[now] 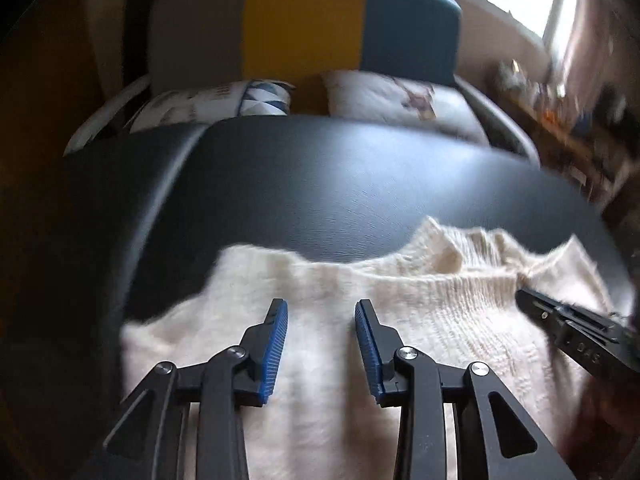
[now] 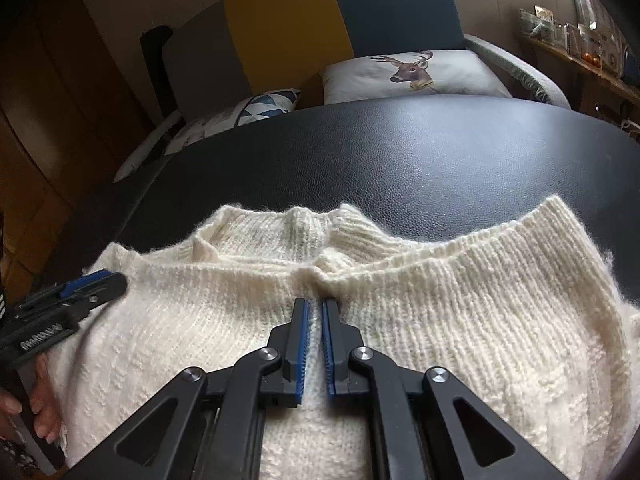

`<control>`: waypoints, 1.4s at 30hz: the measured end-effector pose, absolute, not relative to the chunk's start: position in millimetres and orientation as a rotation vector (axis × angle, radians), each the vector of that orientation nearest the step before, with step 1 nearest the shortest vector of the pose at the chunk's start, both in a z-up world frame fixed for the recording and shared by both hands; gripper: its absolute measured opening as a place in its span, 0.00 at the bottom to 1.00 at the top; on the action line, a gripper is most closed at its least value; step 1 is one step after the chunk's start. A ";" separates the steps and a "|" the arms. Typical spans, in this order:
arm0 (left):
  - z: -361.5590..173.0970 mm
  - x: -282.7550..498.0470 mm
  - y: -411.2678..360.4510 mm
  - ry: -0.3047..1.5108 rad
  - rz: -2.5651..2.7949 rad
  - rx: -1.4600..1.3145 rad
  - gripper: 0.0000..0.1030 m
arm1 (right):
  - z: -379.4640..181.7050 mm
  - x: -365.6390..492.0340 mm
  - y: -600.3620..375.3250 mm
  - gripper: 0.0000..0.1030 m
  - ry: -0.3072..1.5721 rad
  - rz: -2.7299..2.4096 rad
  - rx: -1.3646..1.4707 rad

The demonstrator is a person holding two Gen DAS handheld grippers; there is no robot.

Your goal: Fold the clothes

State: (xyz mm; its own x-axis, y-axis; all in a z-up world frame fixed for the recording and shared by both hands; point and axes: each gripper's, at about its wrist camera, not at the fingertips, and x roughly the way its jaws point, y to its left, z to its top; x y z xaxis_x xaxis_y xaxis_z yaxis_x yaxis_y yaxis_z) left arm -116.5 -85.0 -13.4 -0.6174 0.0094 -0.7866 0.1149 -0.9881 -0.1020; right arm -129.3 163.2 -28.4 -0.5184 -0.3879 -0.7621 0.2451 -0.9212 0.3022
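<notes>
1. Cream knit sweater (image 2: 400, 320) spread flat on a black leathery table (image 2: 400, 152), neckline toward the far edge, ribbed collar bunched up a bit.
2. Left gripper (image 1: 321, 308) hovering over the sweater's left part, jaws clearly apart, nothing but plain knit showing in the gap between the blue pads (image 1: 276, 344). No grip on the fabric.
3. Right gripper (image 2: 316, 304) parked over the middle of the sweater just below the collar, jaws nearly together with only a thin gap. A strip of knit visible in that gap, but can't tell whether actually pinched or just lying underneath.
4. From the right wrist view: left gripper coming in from the left side, tip over the sweater's shoulder edge, a hand (image 2: 42, 408) wrapped around its handle.
5. Behind the table: sofa (image 2: 288, 28) with grey, yellow and blue back panels, a deer pillow (image 2: 408, 72) and a triangle-pattern pillow (image 2: 264, 106) on the seat.
6. Left view pretty blurry.
</notes>
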 end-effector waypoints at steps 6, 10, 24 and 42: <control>-16.0 -87.2 -93.2 0.129 -2.780 1.271 0.39 | 20.1 -98.7 138.3 0.21 0.023 -2.397 1.104; -21.9 -89.8 -92.7 0.133 -2.747 1.268 0.42 | 15.0 -92.5 92.5 0.15 0.164 -2.202 1.191; -25.1 -85.5 -104.8 0.167 -2.625 1.207 0.50 | -20.3 -143.9 59.8 0.11 0.054 -2.247 1.254; -32.1 -85.3 -100.3 0.105 -2.616 1.206 0.55 | -8.2 -153.1 3.9 0.16 -0.031 -2.168 1.225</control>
